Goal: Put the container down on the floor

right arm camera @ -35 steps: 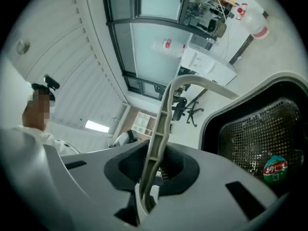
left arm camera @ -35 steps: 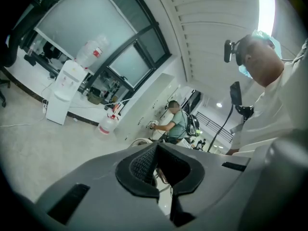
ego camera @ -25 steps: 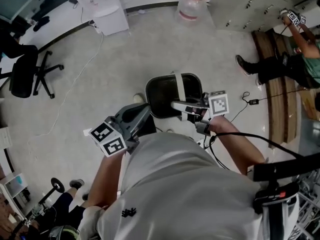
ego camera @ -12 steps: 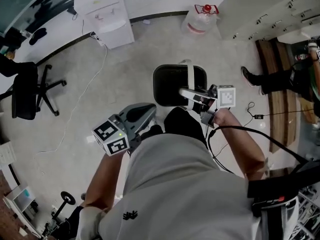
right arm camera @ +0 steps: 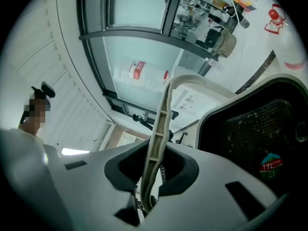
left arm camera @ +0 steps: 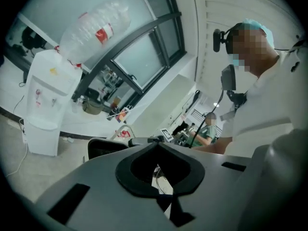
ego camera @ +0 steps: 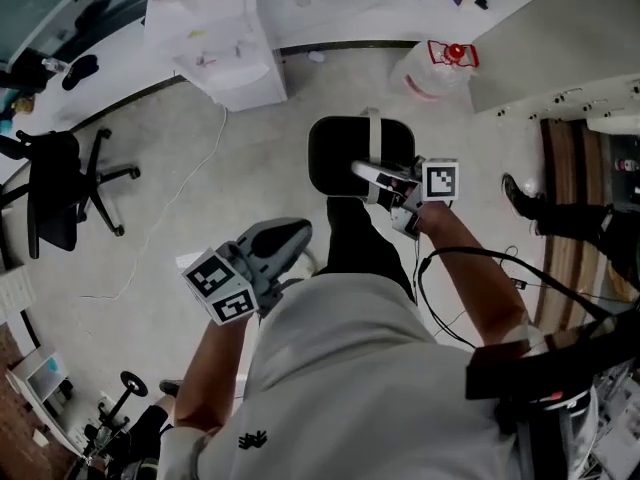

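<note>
A person stands on a pale floor with a gripper in each hand. The right gripper, its jaws clamped on the white handle, carries a black container that hangs at 12 o'clock, just ahead of the person's legs. In the right gripper view the handle runs up between the pads, and the container's dark inside fills the frame at 3 o'clock. The left gripper is at 10 o'clock from the person's chest, well apart from the container; the left gripper view shows its jaws together with nothing between them. A white water cooler stands at 11 o'clock, a water jug on the floor at 1 o'clock, and an office chair at 9 o'clock.
</note>
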### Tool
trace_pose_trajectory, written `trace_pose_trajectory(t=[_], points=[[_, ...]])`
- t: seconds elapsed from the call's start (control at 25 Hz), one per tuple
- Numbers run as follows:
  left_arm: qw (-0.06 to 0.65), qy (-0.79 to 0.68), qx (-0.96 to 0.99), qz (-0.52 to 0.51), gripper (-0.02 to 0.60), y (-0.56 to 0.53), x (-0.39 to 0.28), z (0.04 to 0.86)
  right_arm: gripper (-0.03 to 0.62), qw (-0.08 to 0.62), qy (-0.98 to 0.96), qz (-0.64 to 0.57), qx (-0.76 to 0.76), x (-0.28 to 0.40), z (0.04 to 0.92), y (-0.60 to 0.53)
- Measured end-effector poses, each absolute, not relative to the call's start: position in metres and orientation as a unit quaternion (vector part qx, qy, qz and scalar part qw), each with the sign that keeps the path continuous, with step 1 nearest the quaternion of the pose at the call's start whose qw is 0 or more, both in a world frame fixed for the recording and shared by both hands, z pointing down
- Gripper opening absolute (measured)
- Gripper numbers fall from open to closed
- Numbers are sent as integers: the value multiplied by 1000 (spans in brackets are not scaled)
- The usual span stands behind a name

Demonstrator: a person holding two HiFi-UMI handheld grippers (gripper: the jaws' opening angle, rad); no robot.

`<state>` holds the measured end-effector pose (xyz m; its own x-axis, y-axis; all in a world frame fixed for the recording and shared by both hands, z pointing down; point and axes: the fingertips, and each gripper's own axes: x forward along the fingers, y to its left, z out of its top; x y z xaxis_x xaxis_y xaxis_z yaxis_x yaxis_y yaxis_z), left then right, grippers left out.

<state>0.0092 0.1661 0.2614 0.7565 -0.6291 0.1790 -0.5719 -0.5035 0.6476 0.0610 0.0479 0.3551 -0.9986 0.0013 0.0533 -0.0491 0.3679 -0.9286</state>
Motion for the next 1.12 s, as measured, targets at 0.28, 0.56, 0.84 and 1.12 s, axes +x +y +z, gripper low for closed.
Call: trace_pose_trajectory(t=[0.28, 0.56, 0.84, 1.12], points=[[383, -364, 848, -46, 11, 23, 3, 278, 38, 75, -828, 555, -11, 27, 415, -88], [415, -365, 833, -29, 11, -90, 1, 335, 38, 79, -815, 573, -24, -4, 482, -198], [440, -354, 825, -30, 9, -155, -5, 397, 38, 88, -811, 578, -12, -34, 564, -269], [462, -345, 816, -28, 11, -174, -19, 446, 38, 95, -794, 600, -12, -68, 636, -293]])
